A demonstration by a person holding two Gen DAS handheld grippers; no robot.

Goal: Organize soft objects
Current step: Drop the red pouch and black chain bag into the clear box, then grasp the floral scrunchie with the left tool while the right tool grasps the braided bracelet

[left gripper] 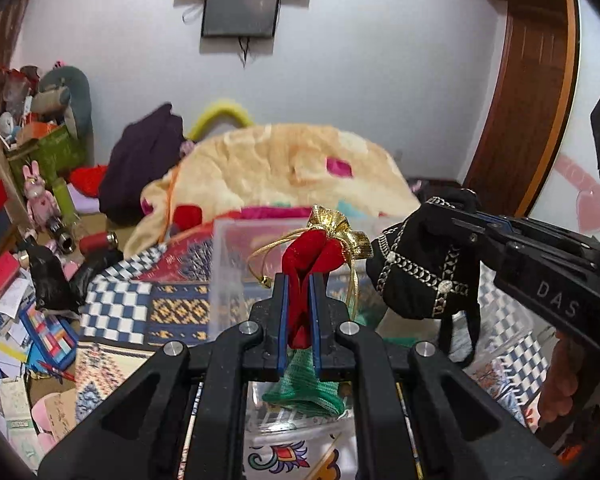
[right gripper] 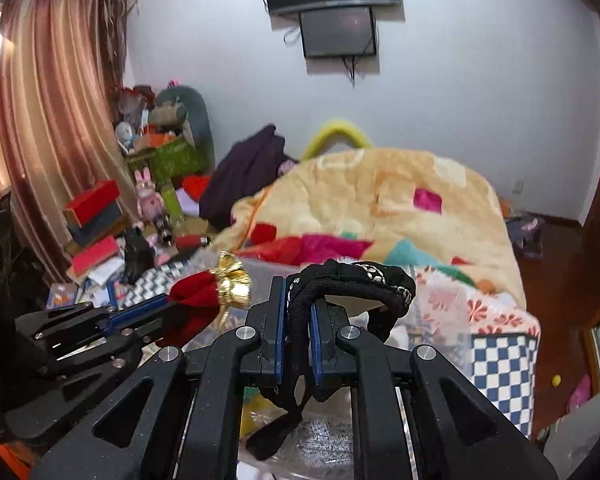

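Note:
My left gripper (left gripper: pixel 300 280) is shut on a red velvet pouch (left gripper: pixel 314 254) with a gold top and gold cord, held in the air over a clear plastic box (left gripper: pixel 228 280). The pouch also shows in the right wrist view (right gripper: pixel 198 290), with the left gripper (right gripper: pixel 164 304) at the left. My right gripper (right gripper: pixel 299 284) is shut on a black pouch (right gripper: pixel 356 276) with silver chain trim. In the left wrist view the black pouch (left gripper: pixel 420 272) hangs from the right gripper (left gripper: pixel 456 216), just right of the red pouch. A green mesh bag (left gripper: pixel 306 388) lies below the left jaws.
A bed with a patterned cover (left gripper: pixel 140 308) and a heaped cream blanket (right gripper: pixel 380 200) lies ahead. The floor at the left is cluttered with boxes (right gripper: pixel 94 204), toys and papers. A dark garment (left gripper: pixel 140 168) lies on the bed's far side. A wooden door (left gripper: pixel 532 80) stands at the right.

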